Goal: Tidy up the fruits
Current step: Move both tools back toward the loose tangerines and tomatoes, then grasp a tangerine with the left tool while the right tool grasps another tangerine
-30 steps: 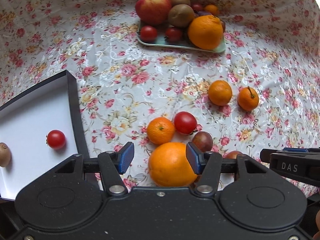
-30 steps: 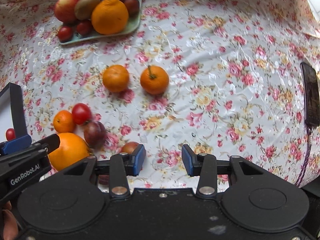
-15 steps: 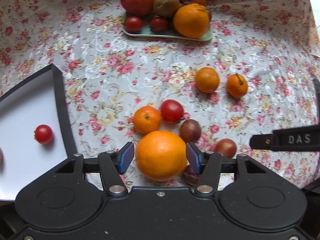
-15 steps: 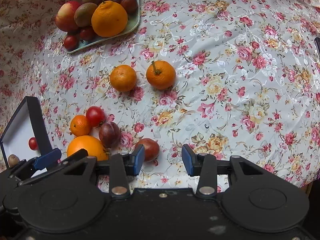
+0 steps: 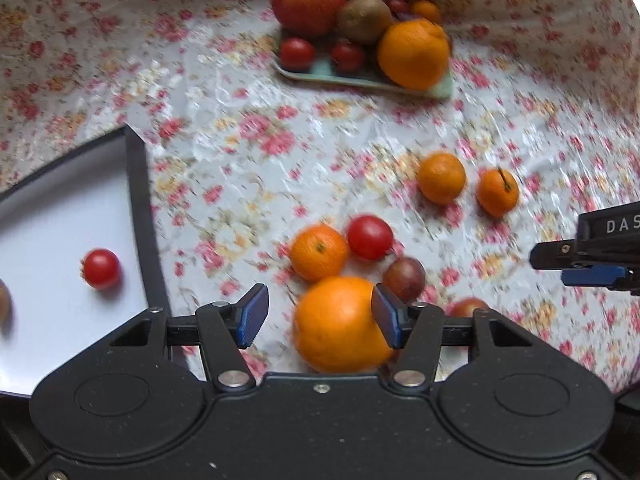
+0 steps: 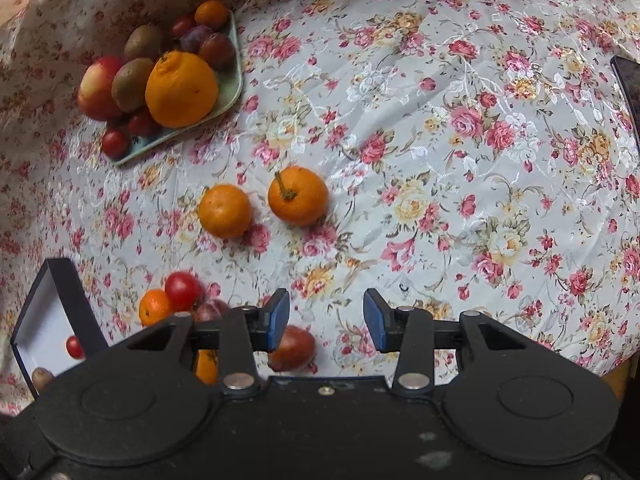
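both wrist views overlook fruit tray (image 5: 440, 87); close

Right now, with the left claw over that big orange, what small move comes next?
Probably nudge the left claw slightly right, then close. Its jaws are open, and the big orange sits off-centre against the right pad, leaving a gap at the left one.

The left gripper (image 5: 318, 320) points forward and down with its jaws spread wide. The right gripper (image 6: 326, 322) hangs beside it, jaws likewise apart, gripping nothing.
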Available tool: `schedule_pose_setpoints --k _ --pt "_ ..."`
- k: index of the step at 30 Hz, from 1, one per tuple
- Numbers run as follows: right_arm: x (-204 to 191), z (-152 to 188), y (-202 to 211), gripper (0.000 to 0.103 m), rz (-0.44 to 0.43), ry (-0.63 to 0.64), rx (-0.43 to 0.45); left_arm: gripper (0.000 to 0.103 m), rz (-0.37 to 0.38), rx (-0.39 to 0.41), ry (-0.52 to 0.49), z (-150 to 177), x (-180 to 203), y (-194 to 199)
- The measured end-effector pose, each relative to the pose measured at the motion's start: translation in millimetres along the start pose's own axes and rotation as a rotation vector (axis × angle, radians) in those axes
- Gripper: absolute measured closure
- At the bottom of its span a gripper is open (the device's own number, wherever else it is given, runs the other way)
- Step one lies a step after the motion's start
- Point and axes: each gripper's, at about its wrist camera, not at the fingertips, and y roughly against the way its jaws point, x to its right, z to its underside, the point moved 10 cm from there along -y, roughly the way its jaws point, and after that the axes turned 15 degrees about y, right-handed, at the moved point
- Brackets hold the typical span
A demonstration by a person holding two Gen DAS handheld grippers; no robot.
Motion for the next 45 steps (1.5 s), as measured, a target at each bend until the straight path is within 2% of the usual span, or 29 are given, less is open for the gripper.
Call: schedule_pose_setpoints --k 5,13,18,25,31,35,37,38,39,45 --pt "1 -26 1 0.060 0.010 -0.029 0.064 0.043 -0.049 0.064 0.029 -26 -9 3" --pt "-14 -37 -12 0.060 0.080 0.036 0.126 0.043 -0.028 -0.003 0.063 -22 -15 -9" --pt "-14 -43 -23 0.060 0.108 0.034 0.164 0.043 -0.029 -0.003 0.080 -21 -22 -6" --pt "-11 -47 -43 0.060 0.154 0.012 0.137 0.043 -0.031 0.005 0.072 -22 -28 -4" --pt "-14 -49 -47 0.067 0.186 0.022 0.136 0.042 -0.015 0.001 0.082 -23 -31 -2" --pt "-12 -45 -43 0.073 0.164 0.004 0.119 0.043 0.014 -0.009 0.107 -26 -31 -1" --pt "-10 -42 -37 0.087 0.146 -0.005 0.116 0.043 0.020 -0.010 0.108 -26 -30 -1" --pt "-10 -41 -34 0.089 0.131 -0.008 0.115 0.043 0.022 -0.011 0.109 -26 -29 -1" --pt "-10 -39 -32 0.098 0.118 -0.012 0.107 0.043 0.022 -0.011 0.109 -26 -28 -2" --pt "-4 -32 -38 0.093 0.085 -0.016 0.072 0.043 0.038 -0.009 0.117 -28 -20 -8"
